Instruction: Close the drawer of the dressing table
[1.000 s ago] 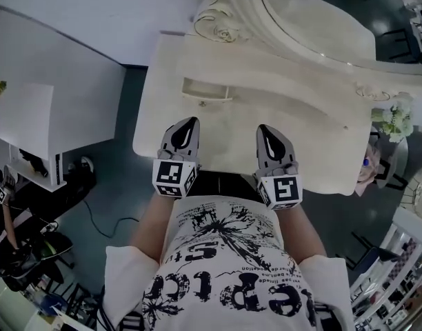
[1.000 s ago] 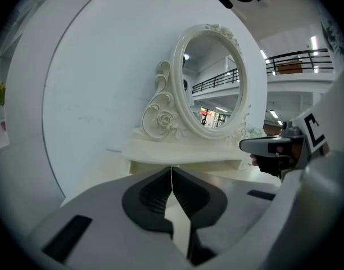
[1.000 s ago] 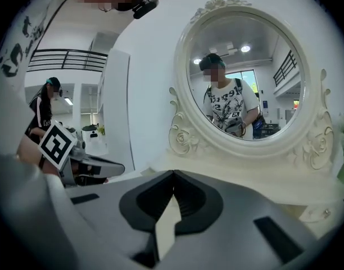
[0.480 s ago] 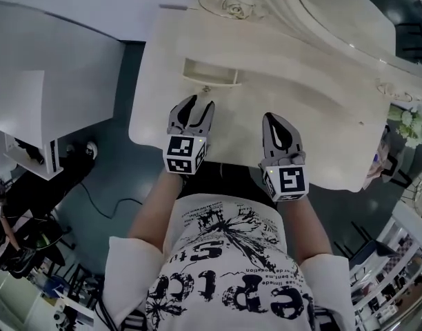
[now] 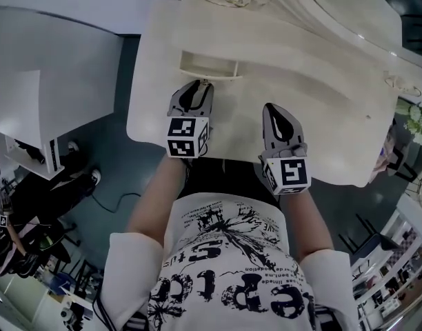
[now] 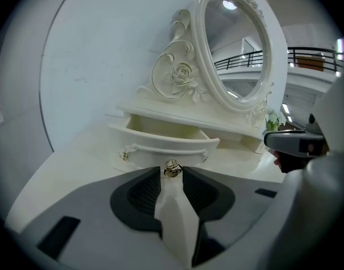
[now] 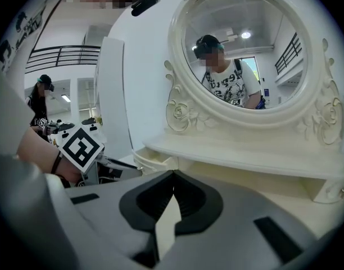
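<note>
The cream dressing table (image 5: 321,102) carries a small drawer (image 5: 209,66) pulled out below its oval mirror (image 6: 234,44). In the left gripper view the drawer (image 6: 166,136) stands open, and its small gold knob (image 6: 171,170) sits between the tips of my left gripper (image 6: 172,173). Those jaws are closing, with a narrow gap left beside the knob. From above, the left gripper (image 5: 199,88) points at the drawer front. My right gripper (image 5: 274,110) hovers over the tabletop to the right, shut and holding nothing (image 7: 173,173).
A white desk (image 5: 52,81) stands to the left across a strip of dark floor with cables (image 5: 94,185). A bunch of flowers (image 5: 418,119) sits at the table's right end. A person (image 7: 43,94) stands far off at the left.
My left gripper went from shut to wide open, slid forward to the drawer front, and has narrowed around the knob. The right gripper sank a little and stayed shut.
</note>
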Demonstrator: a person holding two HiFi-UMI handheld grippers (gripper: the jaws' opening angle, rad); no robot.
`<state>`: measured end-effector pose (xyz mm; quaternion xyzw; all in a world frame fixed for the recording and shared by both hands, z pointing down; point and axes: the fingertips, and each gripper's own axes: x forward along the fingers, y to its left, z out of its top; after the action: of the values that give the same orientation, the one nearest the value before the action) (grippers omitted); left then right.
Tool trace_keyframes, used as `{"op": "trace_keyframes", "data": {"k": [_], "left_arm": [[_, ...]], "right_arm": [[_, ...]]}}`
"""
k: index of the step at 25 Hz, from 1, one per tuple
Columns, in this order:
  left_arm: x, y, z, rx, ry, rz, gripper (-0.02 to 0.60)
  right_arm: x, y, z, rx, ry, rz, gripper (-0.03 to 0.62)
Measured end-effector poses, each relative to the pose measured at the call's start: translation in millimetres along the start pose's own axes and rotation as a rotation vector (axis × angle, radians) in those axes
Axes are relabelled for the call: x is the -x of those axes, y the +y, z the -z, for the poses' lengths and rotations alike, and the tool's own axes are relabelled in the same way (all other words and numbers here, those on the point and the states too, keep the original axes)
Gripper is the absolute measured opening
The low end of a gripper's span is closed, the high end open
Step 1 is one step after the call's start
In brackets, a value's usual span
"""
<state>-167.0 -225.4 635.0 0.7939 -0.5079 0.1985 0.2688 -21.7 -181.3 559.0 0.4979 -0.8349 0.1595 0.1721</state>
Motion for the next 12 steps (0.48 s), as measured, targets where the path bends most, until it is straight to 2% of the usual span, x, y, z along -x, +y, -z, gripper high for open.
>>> {"op": "trace_keyframes", "data": {"k": [4, 8, 12], "left_arm": [[-2.4, -3.2, -0.8, -0.010, 0.001, 0.012, 0.107], [-1.7, -2.7, -1.2, -0.045, 0.005, -0.015, 0.104], [-5.6, -4.4, -3.0, -0.048, 0.009, -0.009, 0.103]], "right_arm": [[2.9, -4.9, 0.2, -0.012, 0.001, 0.016, 0.017], [5.1, -8.4, 0.5, -0.019, 0.007, 0.039, 0.017], [8.2, -10.7, -0.6, -0.028, 0.010, 0.058, 0.017]]}}
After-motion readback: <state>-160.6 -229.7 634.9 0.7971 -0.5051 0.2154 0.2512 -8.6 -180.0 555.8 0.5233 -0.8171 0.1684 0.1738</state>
